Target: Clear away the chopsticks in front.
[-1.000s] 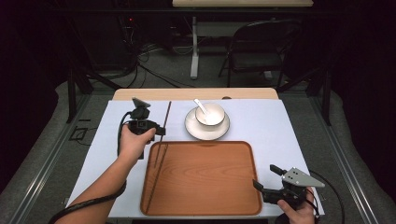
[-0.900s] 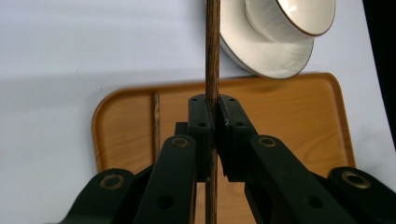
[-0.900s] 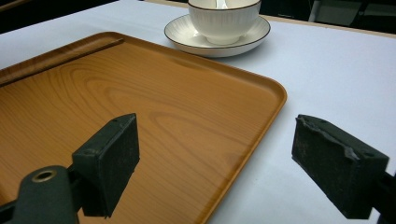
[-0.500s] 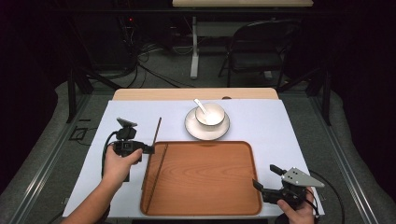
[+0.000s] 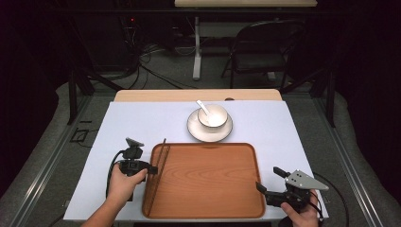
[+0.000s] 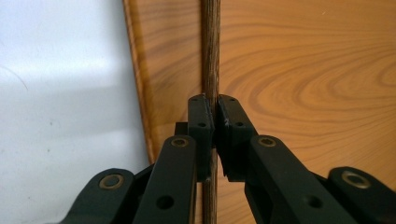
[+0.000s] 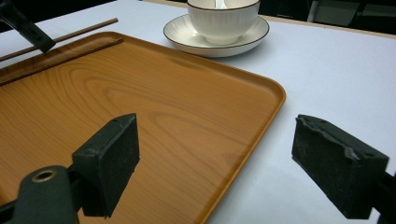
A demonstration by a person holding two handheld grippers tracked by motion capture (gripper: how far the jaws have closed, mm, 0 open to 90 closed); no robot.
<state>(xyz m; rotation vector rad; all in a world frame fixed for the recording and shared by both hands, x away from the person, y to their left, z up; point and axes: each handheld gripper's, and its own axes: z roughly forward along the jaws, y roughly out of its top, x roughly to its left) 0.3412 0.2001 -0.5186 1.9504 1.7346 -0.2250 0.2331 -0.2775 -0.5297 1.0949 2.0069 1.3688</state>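
Left tool (image 5: 152,169), at lower left of the high view, clamps the chopsticks (image 5: 158,172) above the tray's (image 5: 208,182) left edge; their two sticks blur into one line. Right tool (image 5: 267,180), lower right, gapes empty over the desk (image 5: 142,123). No writing is readable.
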